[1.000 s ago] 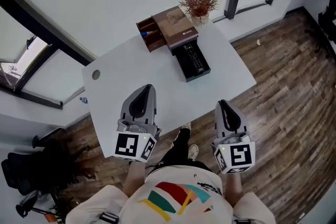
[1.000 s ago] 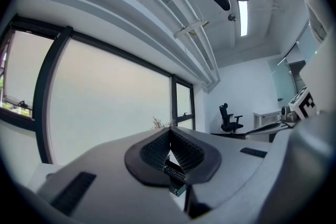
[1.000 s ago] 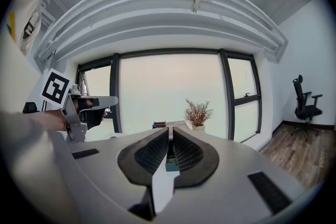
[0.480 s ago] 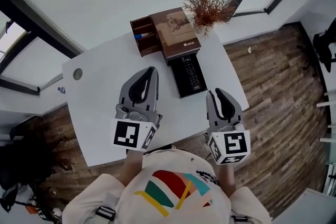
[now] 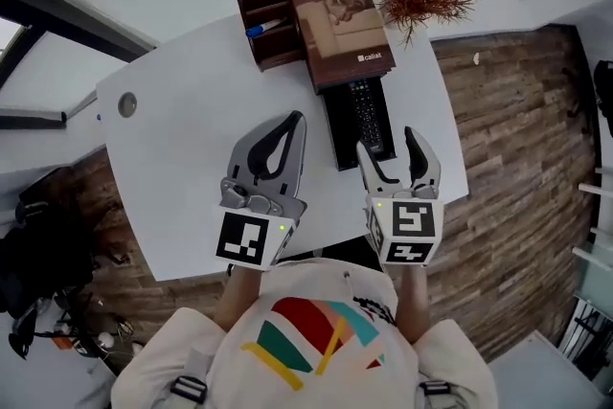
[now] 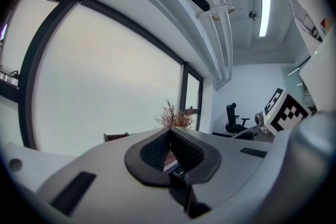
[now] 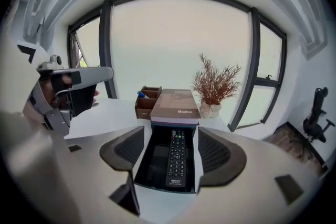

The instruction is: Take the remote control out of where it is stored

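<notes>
Right tongs [image 5: 389,147] opening, still empty, left tongs [image 5: 290,122] pressed together: centre over remote control [image 7: 177,159] in open drawer [image 7: 148,164], pinch long edges, lift straight.

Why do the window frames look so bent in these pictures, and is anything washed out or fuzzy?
Right gripper view: the wide-angle lens bows the window frame into an arc, the glass is washed out white, yet the remote control stays sharp. Left gripper view: same bending, dark rounded corners, the plant small and soft. Head view: even light, no hard shadows on the table.
</notes>
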A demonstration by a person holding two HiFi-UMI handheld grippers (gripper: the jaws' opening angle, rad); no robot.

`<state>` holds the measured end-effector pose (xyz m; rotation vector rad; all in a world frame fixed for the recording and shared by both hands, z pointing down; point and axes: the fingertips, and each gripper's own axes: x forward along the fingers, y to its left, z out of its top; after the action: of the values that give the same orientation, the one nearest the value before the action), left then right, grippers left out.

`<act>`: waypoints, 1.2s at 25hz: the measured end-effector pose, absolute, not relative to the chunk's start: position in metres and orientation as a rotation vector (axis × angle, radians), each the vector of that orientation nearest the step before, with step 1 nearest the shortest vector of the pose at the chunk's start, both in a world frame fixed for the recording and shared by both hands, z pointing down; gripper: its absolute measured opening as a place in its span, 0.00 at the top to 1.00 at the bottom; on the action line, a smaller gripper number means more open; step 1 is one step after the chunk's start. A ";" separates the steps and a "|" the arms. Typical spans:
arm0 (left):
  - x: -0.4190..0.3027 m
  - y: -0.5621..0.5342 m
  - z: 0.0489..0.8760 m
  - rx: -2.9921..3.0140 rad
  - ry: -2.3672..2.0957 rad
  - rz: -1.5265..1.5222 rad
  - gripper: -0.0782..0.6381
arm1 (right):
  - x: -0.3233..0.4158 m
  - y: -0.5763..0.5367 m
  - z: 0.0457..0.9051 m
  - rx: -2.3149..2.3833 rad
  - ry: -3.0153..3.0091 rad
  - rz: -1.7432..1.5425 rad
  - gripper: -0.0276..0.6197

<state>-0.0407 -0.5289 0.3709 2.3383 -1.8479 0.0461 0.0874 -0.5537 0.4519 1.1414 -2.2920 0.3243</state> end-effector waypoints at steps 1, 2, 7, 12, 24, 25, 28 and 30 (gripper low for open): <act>-0.040 -0.531 0.376 2.333 -1.850 0.080 0.88 | 0.086 -0.557 0.463 1.126 -2.273 0.340 0.50; -0.039 -0.534 0.379 2.329 -1.853 0.104 0.88 | 0.084 -0.561 0.472 1.113 -2.253 0.349 0.50; -0.042 -0.540 0.405 2.265 -1.852 0.184 0.88 | 0.074 -0.569 0.519 1.070 -2.153 0.418 0.50; -0.036 -0.550 0.417 2.263 -1.837 0.212 0.88 | 0.072 -0.577 0.551 1.050 -2.080 0.465 0.50; -0.056 -0.573 0.453 2.196 -1.786 0.243 0.88 | 0.067 -0.603 0.594 1.093 -1.874 0.511 0.50; -0.059 -0.575 0.456 2.191 -1.782 0.246 0.88 | 0.066 -0.605 0.596 1.099 -1.864 0.506 0.50; -0.063 -0.579 0.466 2.171 -1.769 0.256 0.88 | 0.064 -0.605 0.598 1.096 -1.851 0.497 0.50; -0.066 -0.582 0.470 2.164 -1.762 0.257 0.88 | 0.061 -0.601 0.597 1.084 -1.862 0.530 0.50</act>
<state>-0.0657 -0.5817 0.4702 2.1640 -1.7615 0.2573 0.0607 -0.6011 0.5973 1.0838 -1.8622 0.5304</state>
